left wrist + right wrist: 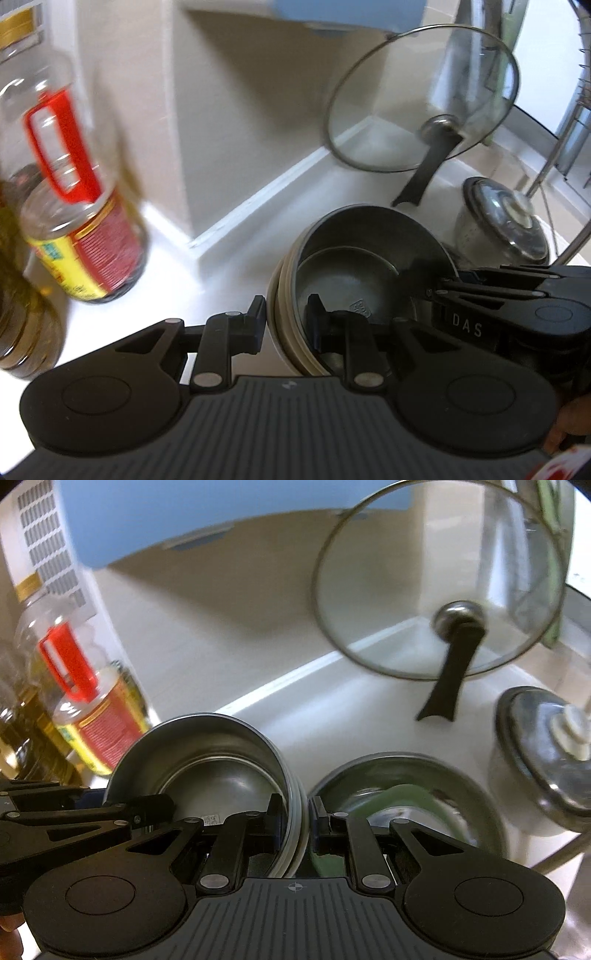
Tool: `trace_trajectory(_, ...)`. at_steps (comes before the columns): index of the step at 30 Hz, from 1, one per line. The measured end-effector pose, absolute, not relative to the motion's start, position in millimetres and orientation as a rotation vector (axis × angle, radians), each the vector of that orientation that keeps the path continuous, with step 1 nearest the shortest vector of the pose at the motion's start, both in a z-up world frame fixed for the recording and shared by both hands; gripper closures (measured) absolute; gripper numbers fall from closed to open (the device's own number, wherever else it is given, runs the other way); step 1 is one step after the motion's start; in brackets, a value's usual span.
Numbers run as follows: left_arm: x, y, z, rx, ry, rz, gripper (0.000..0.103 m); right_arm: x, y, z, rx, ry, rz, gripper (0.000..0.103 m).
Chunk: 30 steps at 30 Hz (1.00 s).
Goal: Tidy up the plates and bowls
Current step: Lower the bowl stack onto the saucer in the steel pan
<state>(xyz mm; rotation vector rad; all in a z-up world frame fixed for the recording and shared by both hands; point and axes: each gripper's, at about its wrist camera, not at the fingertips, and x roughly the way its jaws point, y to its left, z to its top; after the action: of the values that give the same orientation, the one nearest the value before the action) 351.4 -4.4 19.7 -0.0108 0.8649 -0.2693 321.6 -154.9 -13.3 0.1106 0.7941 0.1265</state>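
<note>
Steel bowl stack (354,273) gripped at opposite rims by the left gripper (286,325) and right gripper (297,823), both jaws clenched on it.

Nested bowls could slip or tilt if one side rises faster, and just beyond the jaws a leaning glass lid (421,99) risks a knock; oil bottles (85,206) crowd the left of the white worktop (221,280), in a tiled corner.

White letters "DAS" on the right hand-held gripper (448,288)
</note>
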Motion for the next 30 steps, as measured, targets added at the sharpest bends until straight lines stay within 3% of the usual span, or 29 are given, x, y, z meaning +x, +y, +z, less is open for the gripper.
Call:
trace_trajectory(13,368.8,-76.3,24.3,0.021,0.867,-0.411,0.082,314.4,-223.9,0.1,0.145,0.785,-0.029,0.088)
trace_trajectory(30,377.6,-113.7,6.6,0.049,0.917,-0.472,0.082,311.5,-262.4,-15.5,0.186,0.826,-0.109,0.088)
